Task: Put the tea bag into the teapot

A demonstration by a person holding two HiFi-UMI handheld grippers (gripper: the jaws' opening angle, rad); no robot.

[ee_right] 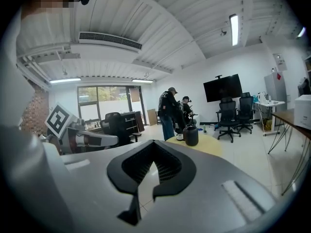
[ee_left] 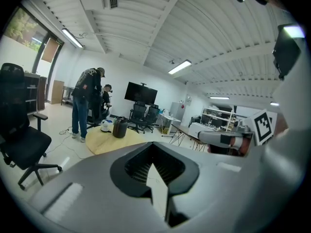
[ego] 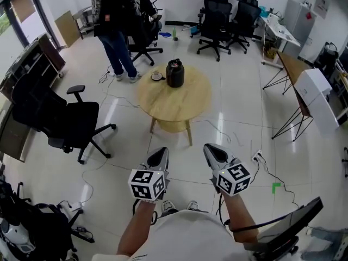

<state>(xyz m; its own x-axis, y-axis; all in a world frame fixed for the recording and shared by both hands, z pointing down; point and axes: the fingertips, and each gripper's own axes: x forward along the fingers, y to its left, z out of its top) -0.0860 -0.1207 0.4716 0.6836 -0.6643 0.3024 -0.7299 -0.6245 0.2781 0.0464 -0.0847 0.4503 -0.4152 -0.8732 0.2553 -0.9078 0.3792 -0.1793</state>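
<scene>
The person's forearms reached out from a white shirt at the bottom of the head view. The left gripper point(ego: 159, 155) and the right gripper point(ego: 213, 152) were held side by side over the tiled floor. Each claw was pressed together, tips meeting, with nothing pinched; only floor showed through the gap behind the tips.

The dark teapot point(ego: 175, 73) stood upright on the round wooden table point(ego: 179, 105), well apart from both grippers, with a small white dish point(ego: 157, 76) just beside it. The tea bag could not be made out in any view. It may have lain on that dish, or it may already have been inside the pot, and empty claws held this far back fit either case.

I judge that doing this step well meant first getting a clear look at the dish and the pot's mouth, both too small here to read. It also meant keeping the two grippers apart and level, and minding the loose cables point(ego: 239, 137) on the floor, the black office chair point(ego: 60, 118) to the left and the people point(ego: 117, 26) standing close behind the table.
</scene>
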